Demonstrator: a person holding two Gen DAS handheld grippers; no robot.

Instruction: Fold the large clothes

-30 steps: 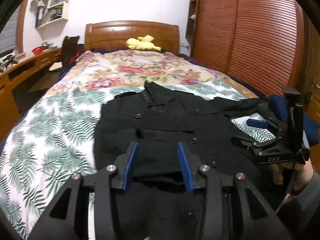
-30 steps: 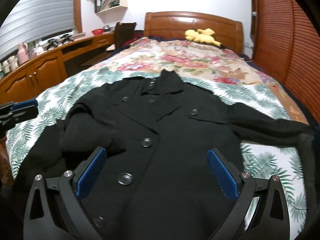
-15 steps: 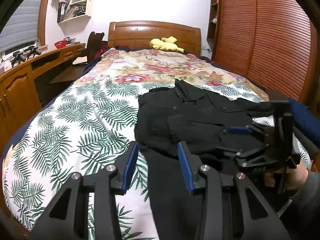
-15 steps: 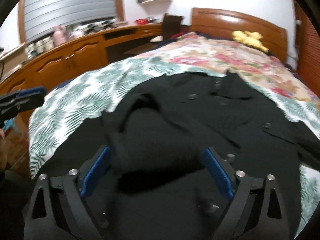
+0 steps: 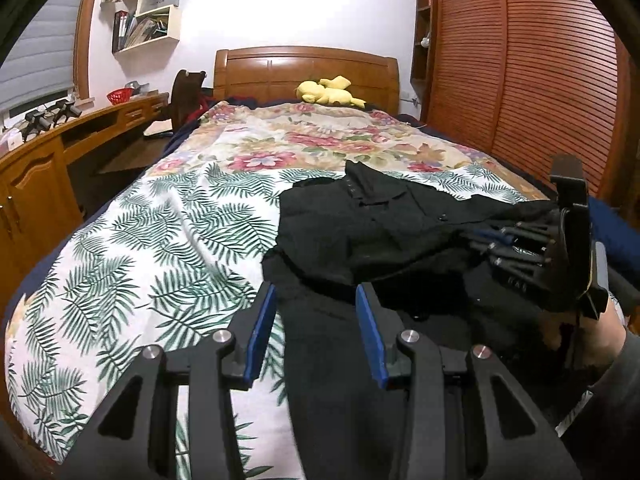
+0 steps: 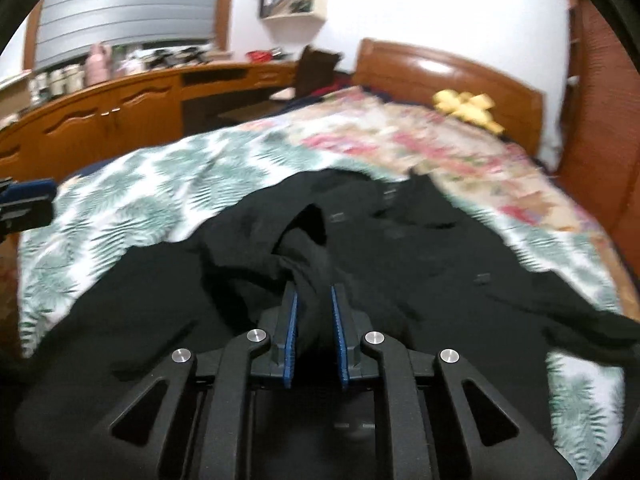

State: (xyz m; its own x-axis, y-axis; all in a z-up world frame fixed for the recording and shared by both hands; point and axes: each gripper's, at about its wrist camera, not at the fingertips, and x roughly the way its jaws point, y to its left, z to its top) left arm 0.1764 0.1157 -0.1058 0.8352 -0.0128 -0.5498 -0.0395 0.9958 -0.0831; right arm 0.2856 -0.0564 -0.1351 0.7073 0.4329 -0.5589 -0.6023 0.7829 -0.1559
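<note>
A black buttoned coat (image 5: 360, 228) lies spread on the bed, collar toward the headboard; it also shows in the right wrist view (image 6: 420, 248). My right gripper (image 6: 314, 312) is shut on a bunched fold of the coat's left sleeve (image 6: 308, 256). It shows from the side in the left wrist view (image 5: 516, 248), low over the coat. My left gripper (image 5: 316, 320) is open and empty above the coat's near left edge. Its blue pad (image 6: 28, 200) shows at the left edge of the right wrist view.
The bed has a palm-leaf and floral cover (image 5: 160, 240), a wooden headboard (image 5: 304, 72) and a yellow plush toy (image 5: 328, 90). A long wooden desk (image 5: 48, 160) with a chair runs along the left. A slatted wooden wardrobe (image 5: 540, 80) stands on the right.
My right gripper has swung left across the coat and closed on the sleeve fold. My left gripper has shifted left toward the coat's edge and stays open.
</note>
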